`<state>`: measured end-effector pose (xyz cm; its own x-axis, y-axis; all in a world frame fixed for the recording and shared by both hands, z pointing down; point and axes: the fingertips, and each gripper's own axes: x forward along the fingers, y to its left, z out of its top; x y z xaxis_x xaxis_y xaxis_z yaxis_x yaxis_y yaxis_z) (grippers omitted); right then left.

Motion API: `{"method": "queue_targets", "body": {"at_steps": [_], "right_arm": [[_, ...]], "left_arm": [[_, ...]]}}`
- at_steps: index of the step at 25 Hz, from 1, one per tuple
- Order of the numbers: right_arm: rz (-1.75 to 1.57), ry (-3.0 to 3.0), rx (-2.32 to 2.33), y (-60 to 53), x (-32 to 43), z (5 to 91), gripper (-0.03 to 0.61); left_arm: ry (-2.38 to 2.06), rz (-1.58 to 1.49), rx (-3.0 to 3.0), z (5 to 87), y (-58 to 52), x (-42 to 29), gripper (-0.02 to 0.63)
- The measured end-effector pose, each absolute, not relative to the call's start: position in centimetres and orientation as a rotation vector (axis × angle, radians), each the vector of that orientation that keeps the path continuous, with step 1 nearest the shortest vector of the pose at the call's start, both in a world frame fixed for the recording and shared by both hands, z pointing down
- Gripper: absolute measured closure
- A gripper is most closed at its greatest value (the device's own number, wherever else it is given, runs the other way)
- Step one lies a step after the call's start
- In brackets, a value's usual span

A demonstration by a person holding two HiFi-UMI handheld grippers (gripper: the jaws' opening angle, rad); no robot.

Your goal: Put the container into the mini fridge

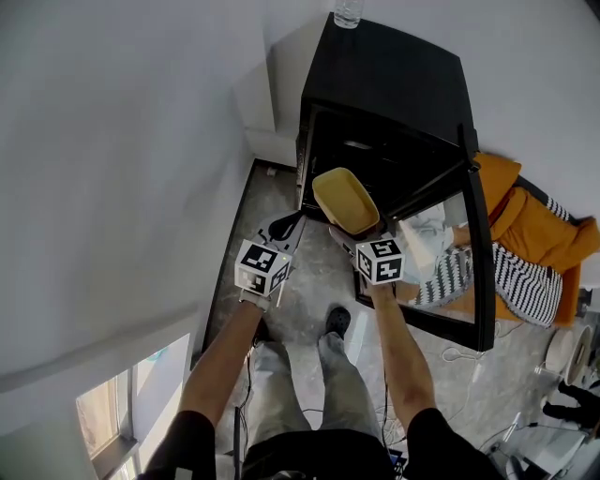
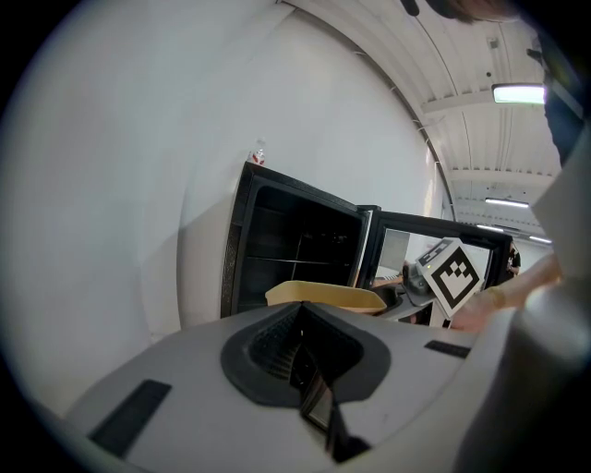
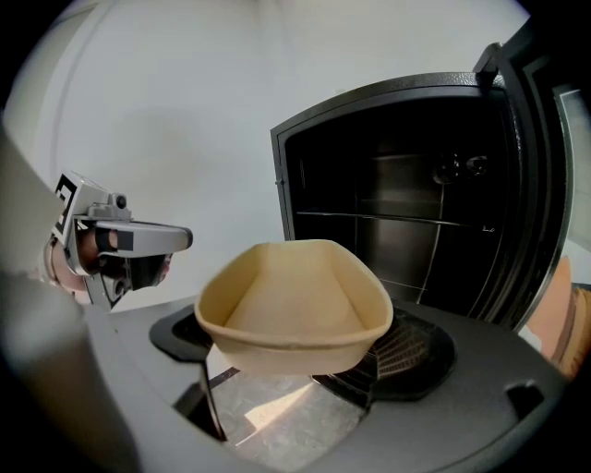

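Note:
My right gripper (image 1: 354,234) is shut on the near end of a shallow tan container (image 1: 345,200), held in the air just in front of the open black mini fridge (image 1: 394,84). In the right gripper view the empty container (image 3: 295,300) sits between my jaws (image 3: 295,358), and the fridge's dark inside with wire shelves (image 3: 397,212) lies behind it. My left gripper (image 1: 281,228) hangs beside it to the left, shut on nothing (image 2: 300,356). From the left gripper view the container (image 2: 323,296) and the fridge opening (image 2: 295,249) show ahead.
The fridge door (image 1: 478,262) stands swung open to the right. A clear bottle (image 1: 348,11) stands on the fridge top. A white wall (image 1: 112,169) runs close on the left. A person in orange and striped clothes (image 1: 534,244) lies right of the door. Cables (image 1: 459,354) lie on the floor.

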<state>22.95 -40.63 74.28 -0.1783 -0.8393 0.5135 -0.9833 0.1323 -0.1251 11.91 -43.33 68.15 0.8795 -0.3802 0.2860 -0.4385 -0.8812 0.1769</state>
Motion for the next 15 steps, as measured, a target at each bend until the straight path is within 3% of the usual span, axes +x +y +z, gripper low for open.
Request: {"method": "queue_targets", "body": {"at_steps": [15], "right_arm": [[0.527, -2.035, 1.883, -48.0, 28.5, 83.8, 0.058]], "left_arm": [[-0.562, 0.303, 2.903, 75.2, -47.2, 15.8, 0.606]]}}
